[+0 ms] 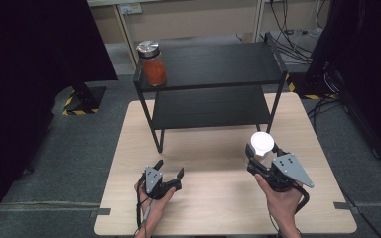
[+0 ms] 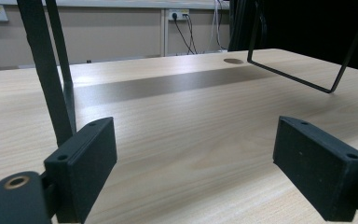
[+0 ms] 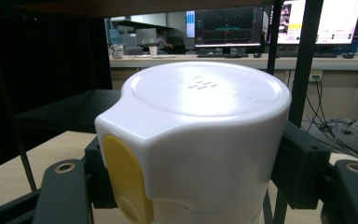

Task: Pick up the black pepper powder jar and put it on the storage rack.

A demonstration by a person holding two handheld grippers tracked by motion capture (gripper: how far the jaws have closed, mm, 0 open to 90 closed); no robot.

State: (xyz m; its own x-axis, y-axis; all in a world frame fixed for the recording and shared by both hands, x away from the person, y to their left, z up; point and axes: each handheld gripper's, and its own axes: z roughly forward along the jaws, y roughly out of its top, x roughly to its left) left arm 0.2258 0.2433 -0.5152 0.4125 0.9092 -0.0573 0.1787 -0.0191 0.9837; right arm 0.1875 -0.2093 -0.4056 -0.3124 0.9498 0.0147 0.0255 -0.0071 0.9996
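Wooden table (image 1: 218, 198) under everything, pale and bare across its near half. Black two-tier rack (image 1: 213, 89) standing on the table's far half, thin legs down to the wood. Jar of red-orange powder (image 1: 152, 64) with a metal lid, upright on the rack's top shelf at its left front corner.

Right gripper (image 1: 259, 157) in front of the rack, off the near right leg, held in a hand (image 1: 283, 201) with the grey three-cornered plate on top. Jaws pinching a white container (image 1: 261, 144) — pads pressed against its sides just under the cap. Seen close in the right gripper view: white container (image 3: 205, 135) upright, broad round white lid with a yellow tab on the side facing the camera, black pads (image 3: 300, 170) tight against the body, rack shelves beyond it.

Left gripper (image 1: 169, 171) in front of the rack's near left leg, low over the table, gripped by the other hand (image 1: 154, 203). Jaws spread wide, nothing between them — just bare wood between the two black pads (image 2: 86, 170) in the left gripper view.
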